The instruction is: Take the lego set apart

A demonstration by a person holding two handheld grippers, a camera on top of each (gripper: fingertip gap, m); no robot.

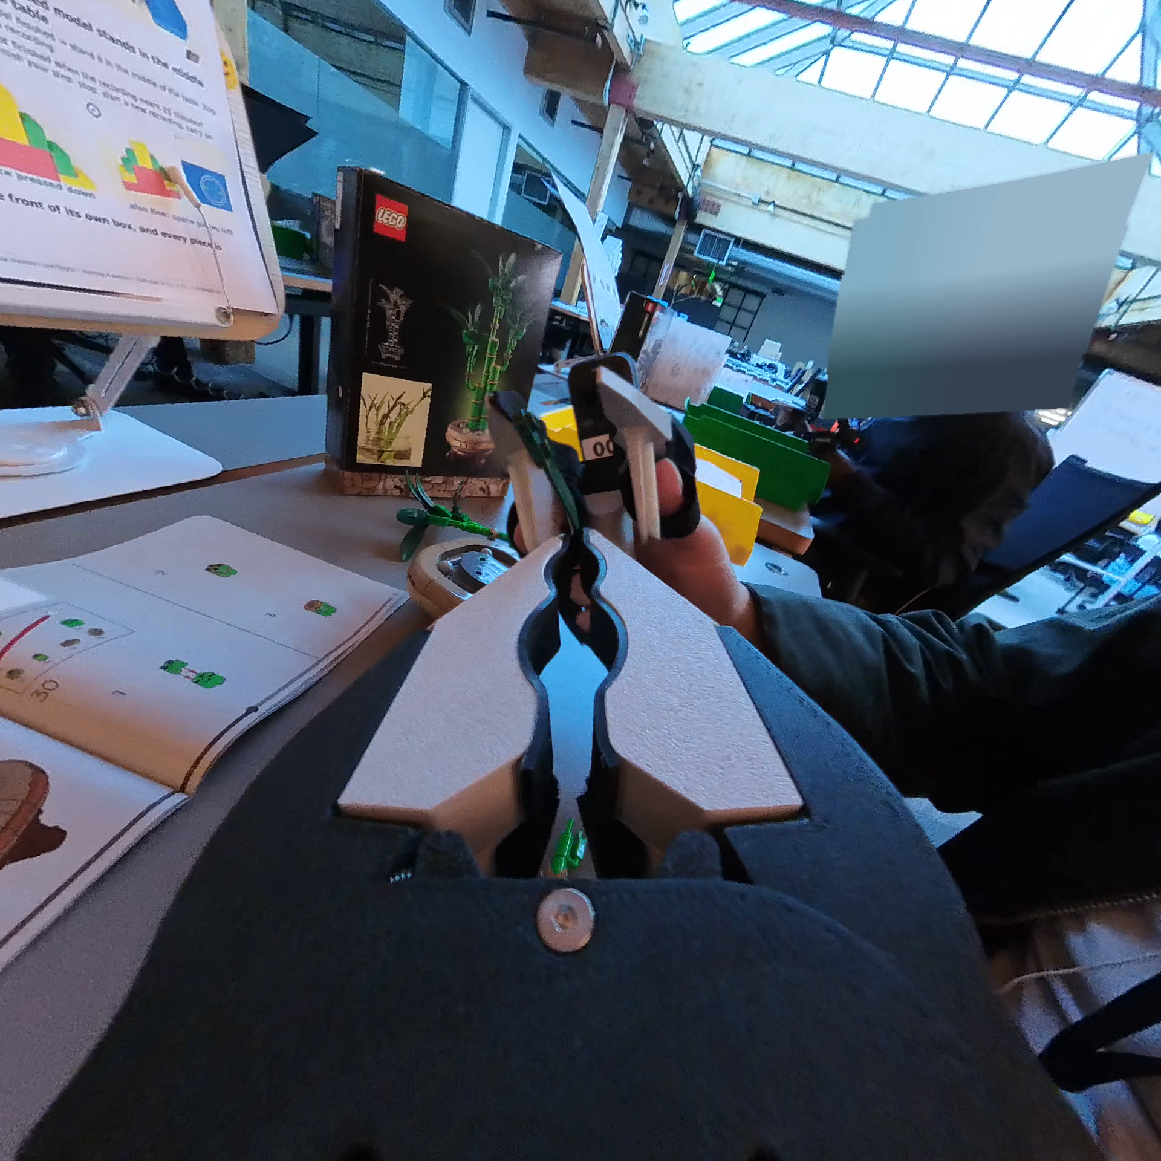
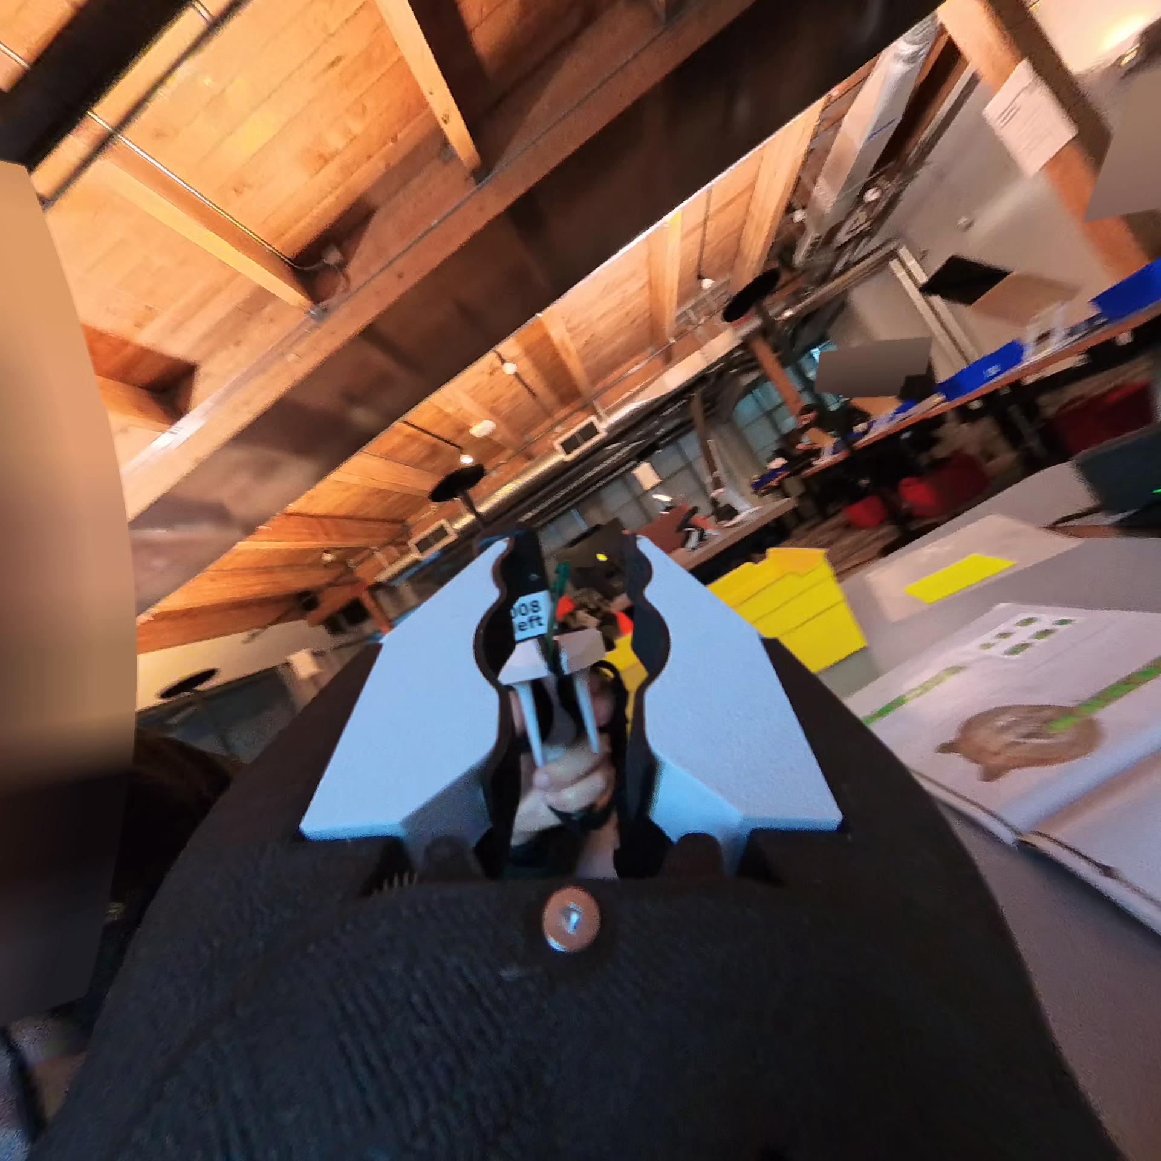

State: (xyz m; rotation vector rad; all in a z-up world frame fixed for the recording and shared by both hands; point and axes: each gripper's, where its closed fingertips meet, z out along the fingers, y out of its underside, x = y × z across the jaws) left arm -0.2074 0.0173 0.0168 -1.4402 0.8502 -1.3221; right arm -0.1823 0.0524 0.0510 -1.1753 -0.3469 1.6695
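My left gripper [image 1: 575, 541] is shut on the lower end of a dark green Lego leaf [image 1: 545, 462], held up above the table. The leaf runs up between the fingers of my right gripper [image 1: 559, 414], which faces the left one and is open; the leaf's upper end lies beside its left finger [image 1: 506, 421]. In the right wrist view my right gripper [image 2: 568, 553] stands open, and the left gripper [image 2: 551, 653] shows between its fingers with the green leaf [image 2: 559, 581] in its tips. A green bamboo stalk with leaves [image 1: 440, 518] lies on the table beside the tan pot base [image 1: 449, 575].
The Lego box [image 1: 433, 339] stands behind the stalk. An open instruction booklet [image 1: 188, 641] lies at the left and also shows in the right wrist view [image 2: 1036, 722]. Yellow [image 1: 732, 502] and green bins [image 1: 760, 443] stand at the back right. A sheet on a stand [image 1: 125, 157] is at the top left. Tip to tip, the grippers are about 6 cm apart.
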